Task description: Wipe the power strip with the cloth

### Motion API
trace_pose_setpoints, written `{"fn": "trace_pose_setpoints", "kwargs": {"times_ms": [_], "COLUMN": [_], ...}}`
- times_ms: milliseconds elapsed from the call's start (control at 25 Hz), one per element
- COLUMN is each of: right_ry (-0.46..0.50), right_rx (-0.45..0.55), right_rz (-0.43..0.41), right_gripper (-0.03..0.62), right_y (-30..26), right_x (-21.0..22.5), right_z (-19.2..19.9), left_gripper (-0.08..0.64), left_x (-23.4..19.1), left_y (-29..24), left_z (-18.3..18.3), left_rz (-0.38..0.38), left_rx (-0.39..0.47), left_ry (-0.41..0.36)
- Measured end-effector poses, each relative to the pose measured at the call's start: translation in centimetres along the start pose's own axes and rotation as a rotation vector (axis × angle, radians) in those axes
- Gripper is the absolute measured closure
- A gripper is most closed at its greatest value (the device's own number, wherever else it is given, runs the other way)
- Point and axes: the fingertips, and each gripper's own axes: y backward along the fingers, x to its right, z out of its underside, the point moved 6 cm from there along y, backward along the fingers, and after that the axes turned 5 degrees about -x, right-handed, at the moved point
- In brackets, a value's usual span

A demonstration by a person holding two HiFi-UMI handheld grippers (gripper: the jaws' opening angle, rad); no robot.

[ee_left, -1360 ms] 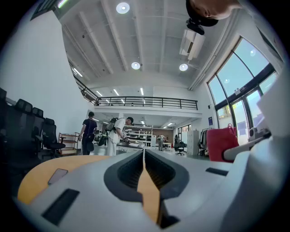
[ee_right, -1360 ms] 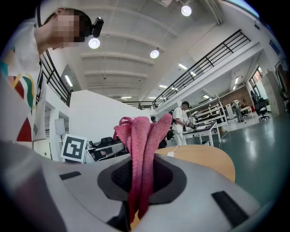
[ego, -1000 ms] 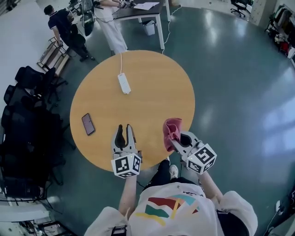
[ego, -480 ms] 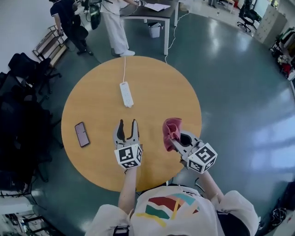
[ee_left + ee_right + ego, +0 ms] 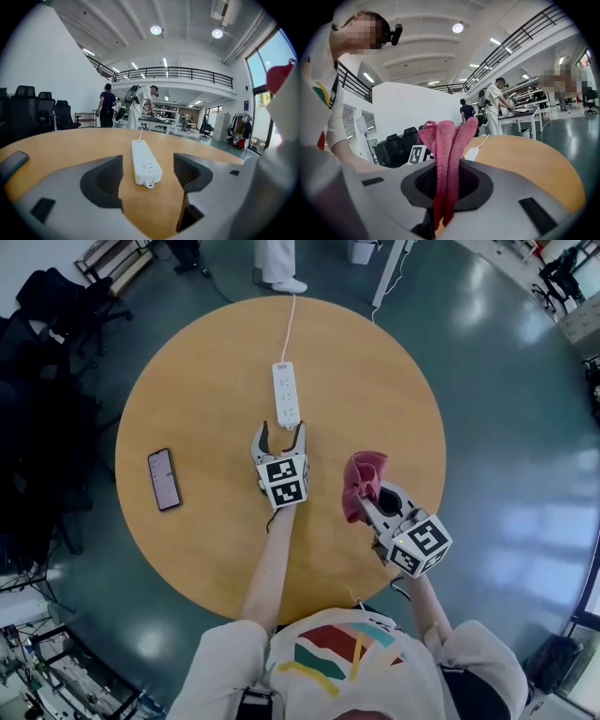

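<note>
A white power strip point(image 5: 285, 393) lies on the round wooden table point(image 5: 197, 381), its cord running off the far edge. My left gripper point(image 5: 278, 437) sits just short of the strip's near end, its jaws having just been opening; they stand wide and empty, and the power strip point(image 5: 145, 163) shows between them a little ahead. My right gripper point(image 5: 364, 491) is shut on a pink knitted cloth point(image 5: 362, 479), to the right of the left one. In the right gripper view the cloth point(image 5: 446, 154) hangs pinched between the jaws, with the power strip point(image 5: 471, 153) behind it.
A dark phone point(image 5: 164, 478) lies flat on the table's left part. Black office chairs point(image 5: 42, 296) crowd the floor at the left. A person's legs point(image 5: 278, 261) and a desk stand beyond the table's far edge.
Both grippers have moved forward over the table toward the power strip. The left jaws have spread wide. The cloth stays in the right gripper.
</note>
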Motion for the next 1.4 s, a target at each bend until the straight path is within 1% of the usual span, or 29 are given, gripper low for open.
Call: {"fn": "trace_pose_setpoints", "kwargs": {"times_ms": [80,160,280,320,360,480,520,560,600,720,840,960,1080,1240,1400], "right_ry": [-0.023,-0.043,-0.066,-0.074,-0.08,-0.1,-0.106,-0.11,-0.112,-0.101,-0.082,-0.075,-0.071,-0.061,-0.015], "right_rx": [-0.012,-0.038,-0.051,-0.049,-0.049,-0.061,-0.063,-0.062,-0.061,-0.063,-0.067,-0.05,-0.03,-0.024,-0.052], "right_rz": [0.012,0.016,0.026,0.031,0.038,0.059,0.061,0.06,0.055,0.035,0.022,0.021,0.022,-0.001,-0.047], "right_gripper": [0.552,0.552,0.552,0.552,0.552,0.552,0.552,0.552,0.552,0.552,0.552,0.552,0.552,0.552,0.552], "right_y": [-1.5,-1.2,-0.7,-0.8,-1.0,-1.9,-2.1,-2.3,-2.5,-2.6,-2.0,0.4,2.5,4.3,5.2], "right_x": [0.9,2.3,3.1,3.3,3.6,4.4,4.3,4.1,3.8,2.9,1.7,1.3,0.9,-1.4,-4.2], "right_z": [1.2,2.3,2.8,2.8,2.9,3.4,3.5,3.6,3.5,3.1,2.9,1.2,-0.1,0.4,1.7], "left_gripper": [0.21,0.21,0.21,0.21,0.21,0.212,0.215,0.243,0.25,0.25,0.252,0.252,0.252,0.252,0.252], "left_x": [-0.7,0.6,2.1,2.2,2.2,1.9,1.8,1.7,1.7,2.0,2.2,2.5,2.1,1.2,1.9], "left_y": [-3.1,-5.2,-6.8,-7.2,-7.7,-8.3,-8.2,-8.1,-7.9,-7.8,-6.5,-3.4,0.7,7.8,13.4], "left_z": [1.3,3.0,3.8,3.7,3.5,3.0,3.0,3.0,3.0,2.7,3.0,2.3,2.2,4.9,8.2], "left_rz": [0.013,0.0,-0.082,-0.11,-0.135,-0.189,-0.196,-0.198,-0.196,-0.16,-0.105,-0.084,-0.086,-0.077,-0.067], "left_rx": [-0.052,-0.126,-0.287,-0.325,-0.339,-0.328,-0.326,-0.325,-0.325,-0.315,-0.288,-0.28,-0.26,-0.255,-0.259], "left_ry": [-0.007,-0.04,-0.14,-0.156,-0.152,-0.11,-0.109,-0.113,-0.119,-0.141,-0.141,-0.146,-0.18,-0.197,-0.213]}}
